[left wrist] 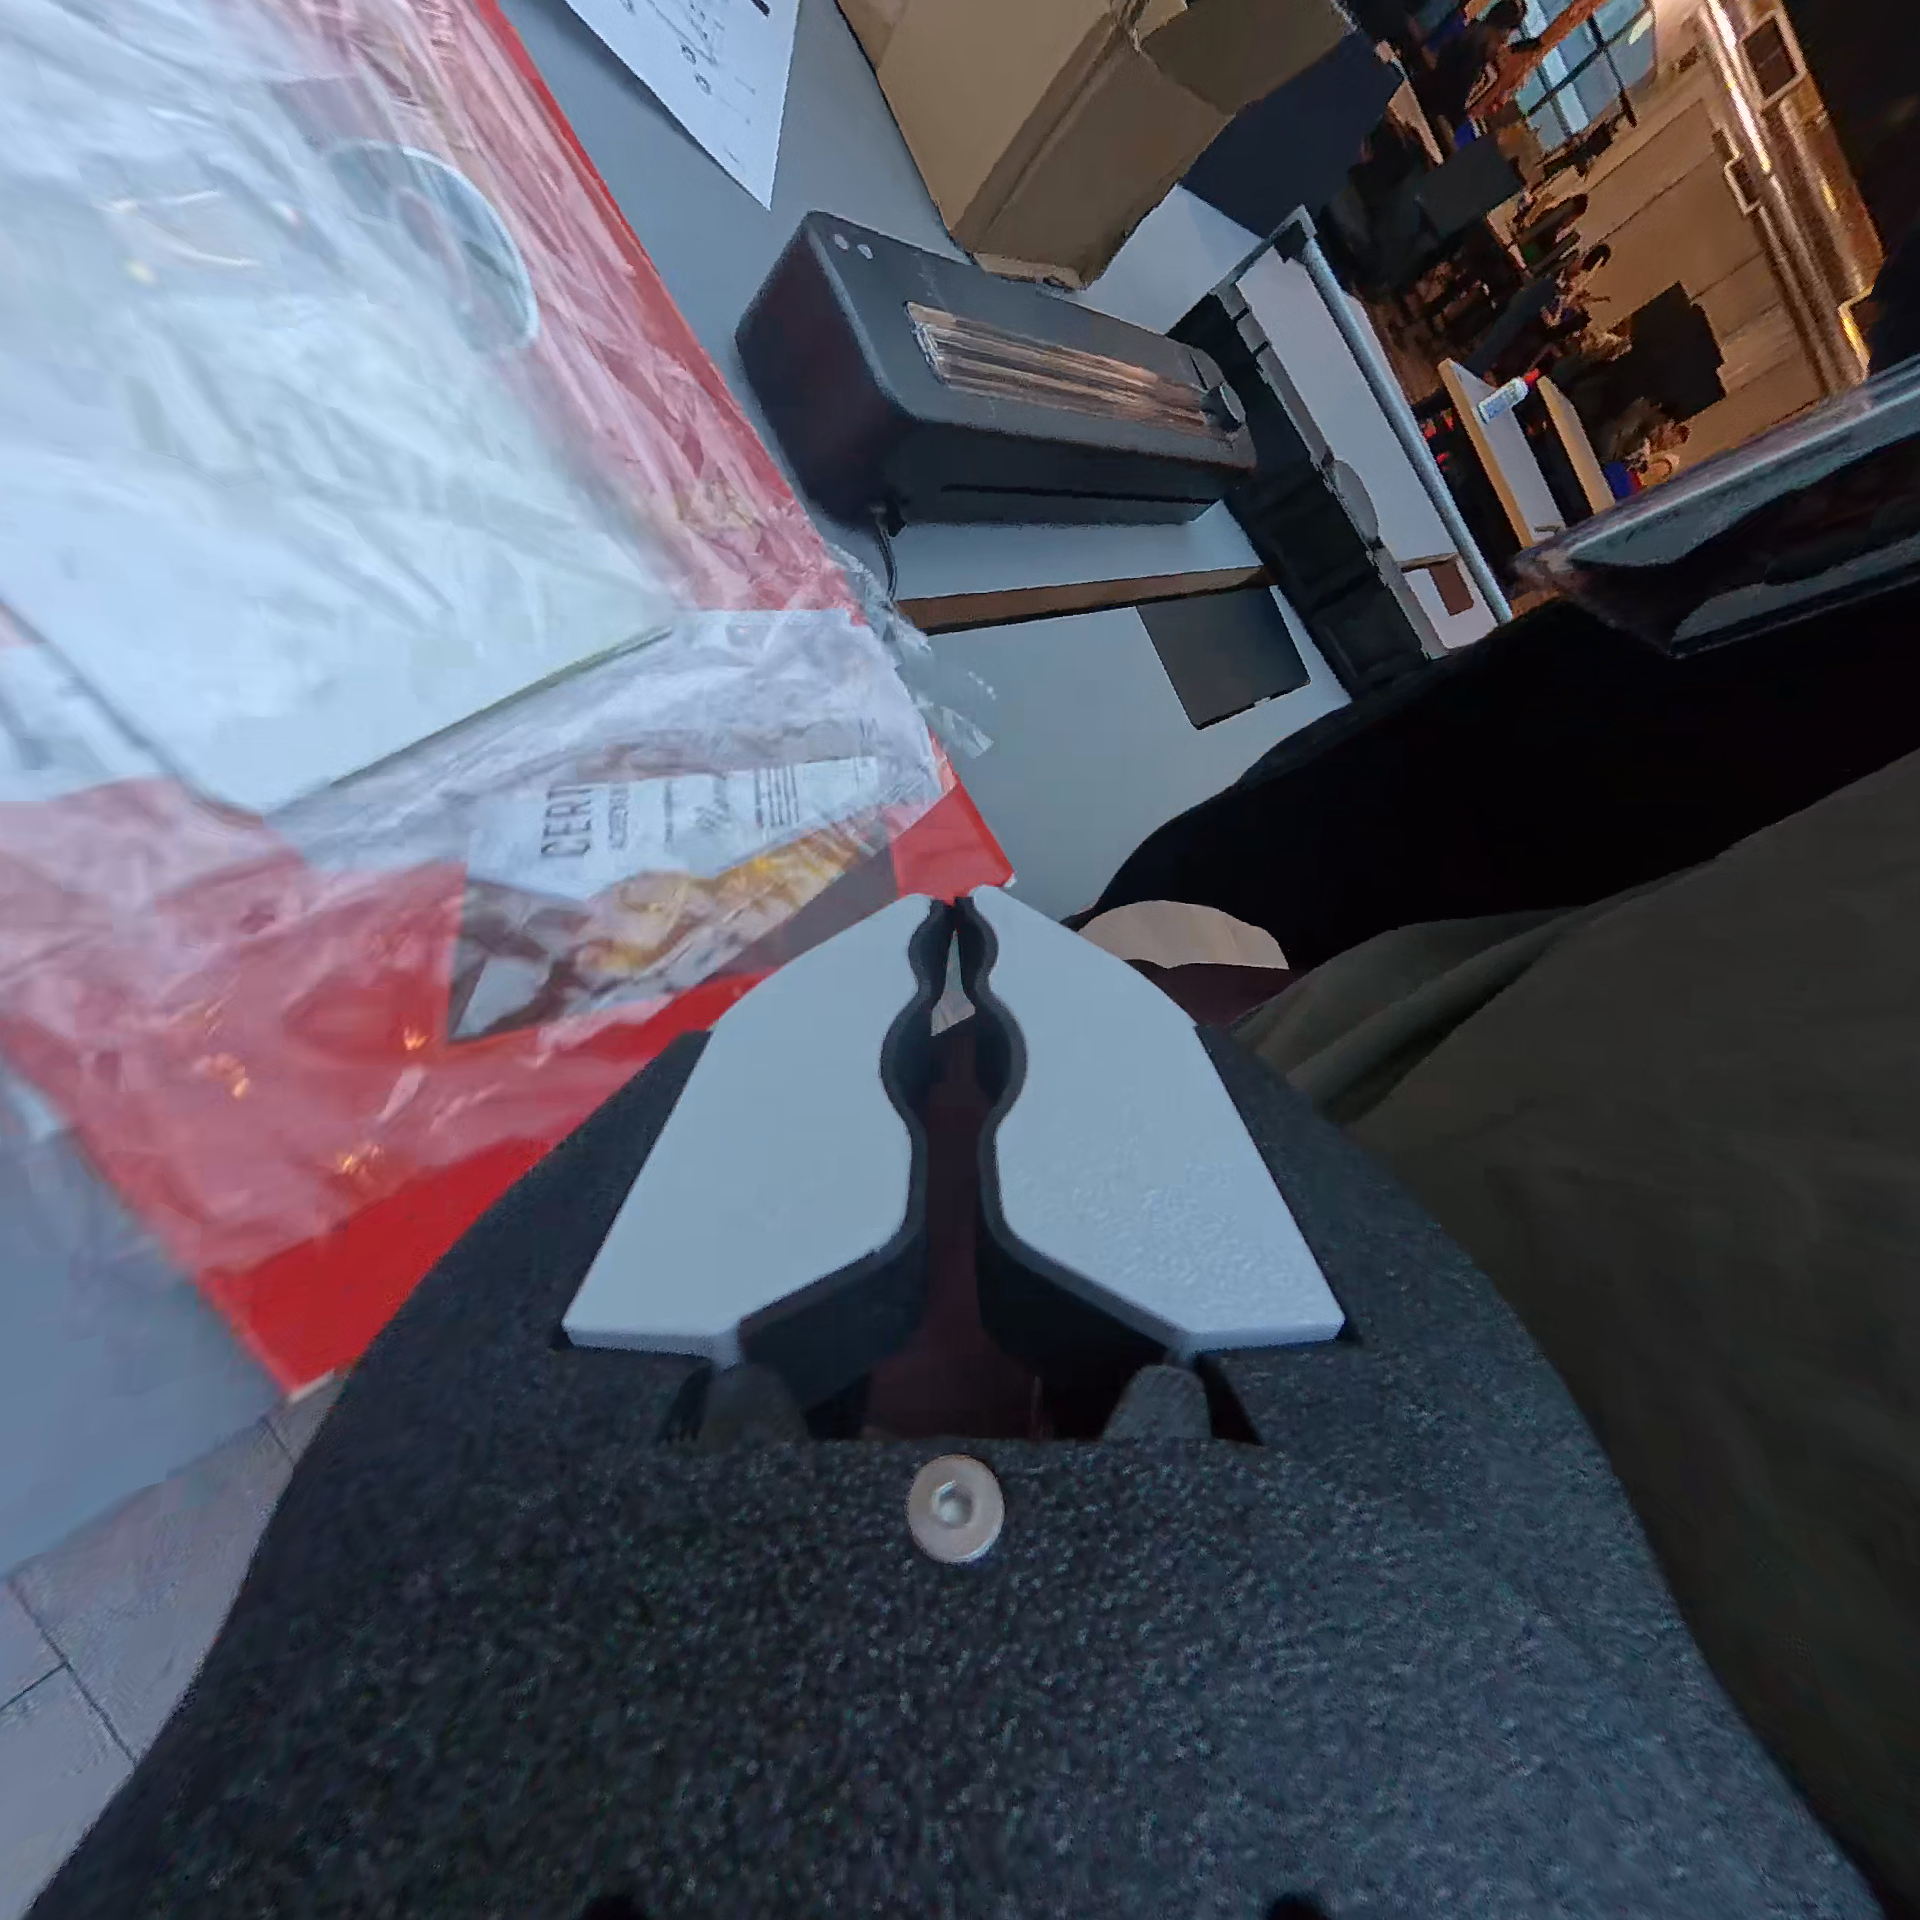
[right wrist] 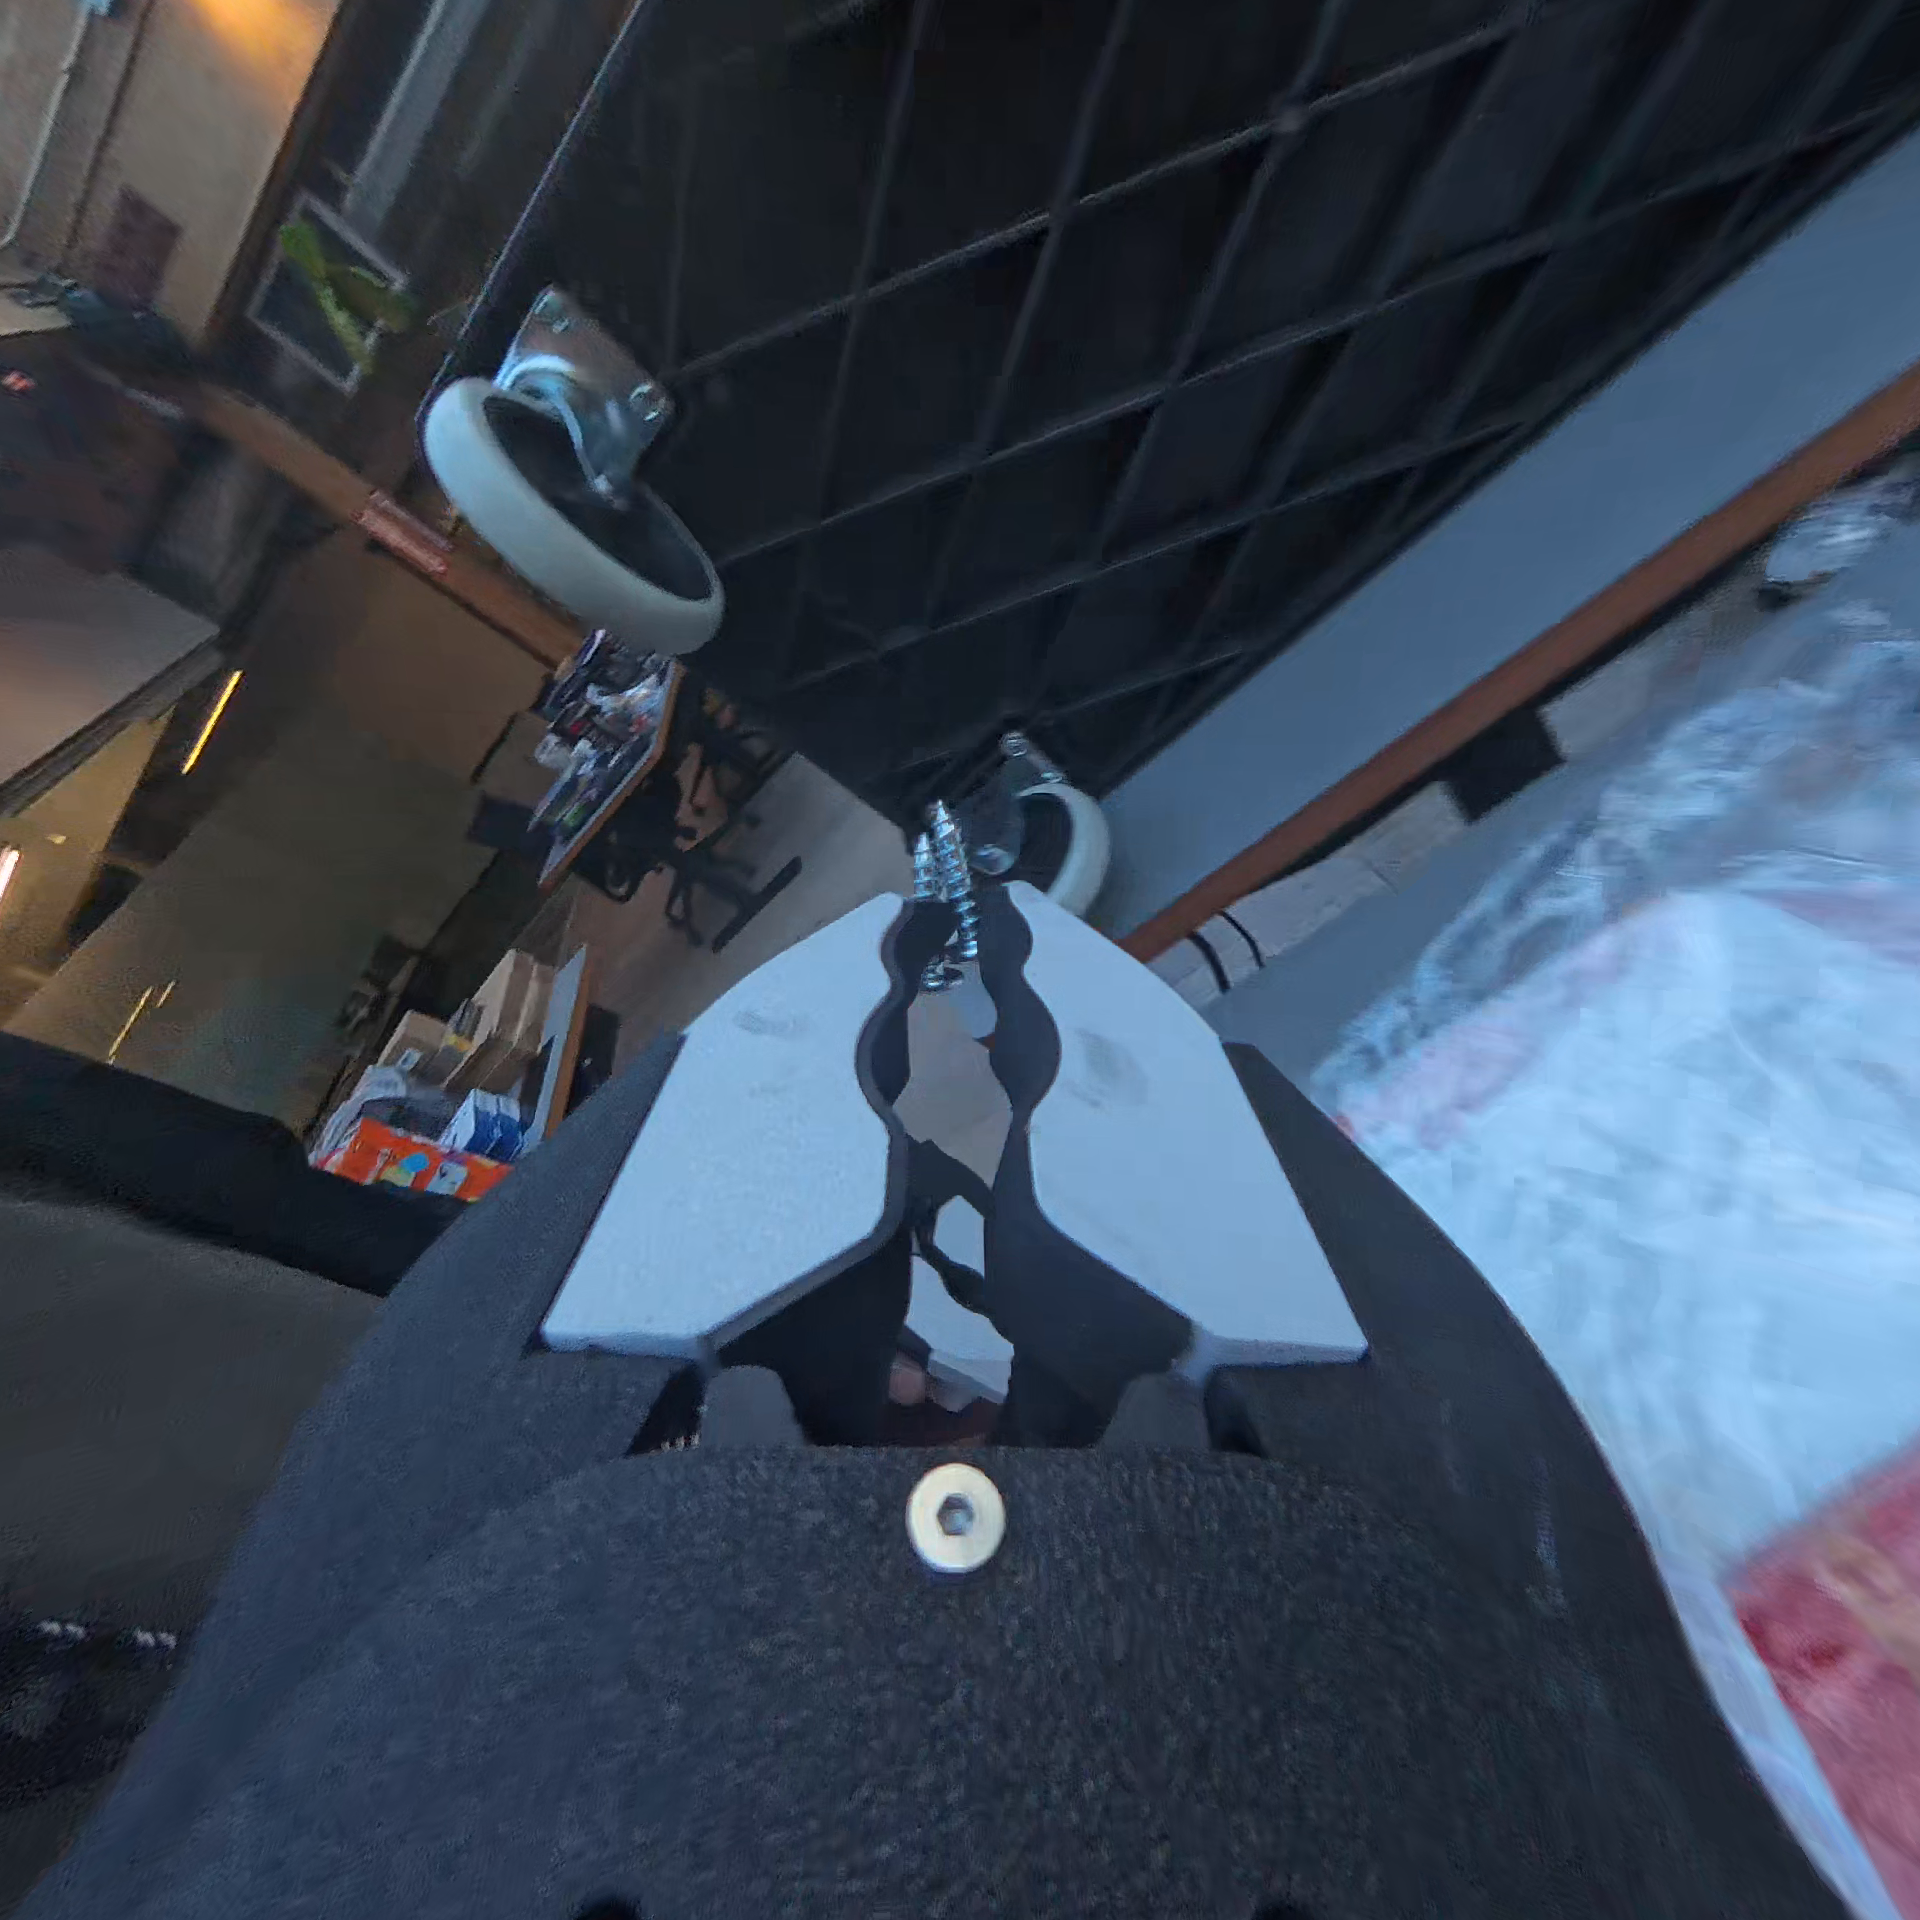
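Note:
In the left wrist view my left gripper [left wrist: 961,914] is shut, its tips right at the near corner of a flat red box [left wrist: 343,1039] wrapped in crinkled clear plastic [left wrist: 675,790]. A thin pale sliver shows between the fingers; I cannot tell what it is. In the right wrist view my right gripper [right wrist: 951,909] is shut on a small bunch of silver screws [right wrist: 943,868], points outward. Just beyond them is a black board with net [right wrist: 1143,364] that carries two white caster wheels [right wrist: 571,520], one [right wrist: 1070,842] close behind the screws.
A black laminator-like machine [left wrist: 987,405] and a cardboard box [left wrist: 1070,114] lie on the grey table [left wrist: 1091,727] beyond the red box. Dark clothing [left wrist: 1610,1039] fills the right side. The plastic-wrapped red box [right wrist: 1662,1091] lies to the right of my right gripper.

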### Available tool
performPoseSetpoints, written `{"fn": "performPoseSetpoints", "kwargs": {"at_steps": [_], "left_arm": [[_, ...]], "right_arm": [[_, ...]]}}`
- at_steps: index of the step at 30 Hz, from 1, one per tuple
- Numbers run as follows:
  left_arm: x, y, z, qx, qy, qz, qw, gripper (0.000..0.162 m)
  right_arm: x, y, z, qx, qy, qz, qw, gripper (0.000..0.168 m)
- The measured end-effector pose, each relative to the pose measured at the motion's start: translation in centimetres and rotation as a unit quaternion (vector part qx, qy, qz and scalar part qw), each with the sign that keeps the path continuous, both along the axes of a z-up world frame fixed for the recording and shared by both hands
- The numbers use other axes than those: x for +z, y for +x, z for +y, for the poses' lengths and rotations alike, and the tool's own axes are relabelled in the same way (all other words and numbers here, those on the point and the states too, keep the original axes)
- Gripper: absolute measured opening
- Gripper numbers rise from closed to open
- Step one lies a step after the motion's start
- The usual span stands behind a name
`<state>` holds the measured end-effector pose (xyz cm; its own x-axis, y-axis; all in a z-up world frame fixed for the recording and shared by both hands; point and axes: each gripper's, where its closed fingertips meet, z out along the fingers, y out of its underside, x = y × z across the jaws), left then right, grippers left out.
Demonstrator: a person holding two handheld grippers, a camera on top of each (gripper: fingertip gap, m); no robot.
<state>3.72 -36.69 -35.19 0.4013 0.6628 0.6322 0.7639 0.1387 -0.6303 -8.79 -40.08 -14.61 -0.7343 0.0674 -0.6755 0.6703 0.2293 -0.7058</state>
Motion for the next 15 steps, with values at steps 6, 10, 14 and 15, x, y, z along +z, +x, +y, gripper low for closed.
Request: {"fn": "performPoseSetpoints", "kwargs": {"at_steps": [6, 10, 14, 15], "left_arm": [[0.2, 10.7, -11.5, 0.049, 0.001, 0.032, 0.998, 0.002], [1.2, 19.7, -22.1, 0.126, 0.011, 0.041, 0.991, 0.002], [1.9, 28.3, -31.5, 0.210, 0.006, 0.036, 0.977, 0.002], [2.1, 30.0, -33.4, 0.228, 0.008, 0.038, 0.973, 0.002]], "right_arm": [[2.1, 15.2, -13.8, 0.054, -0.068, 0.018, 0.996, 0.014], [2.1, 24.2, -22.4, 0.038, -0.087, 0.014, 0.995, 0.014], [1.4, 31.6, -31.3, 0.060, -0.080, 0.033, 0.994, 0.014], [1.0, 33.0, -33.5, 0.068, -0.073, 0.045, 0.994, 0.014]]}}
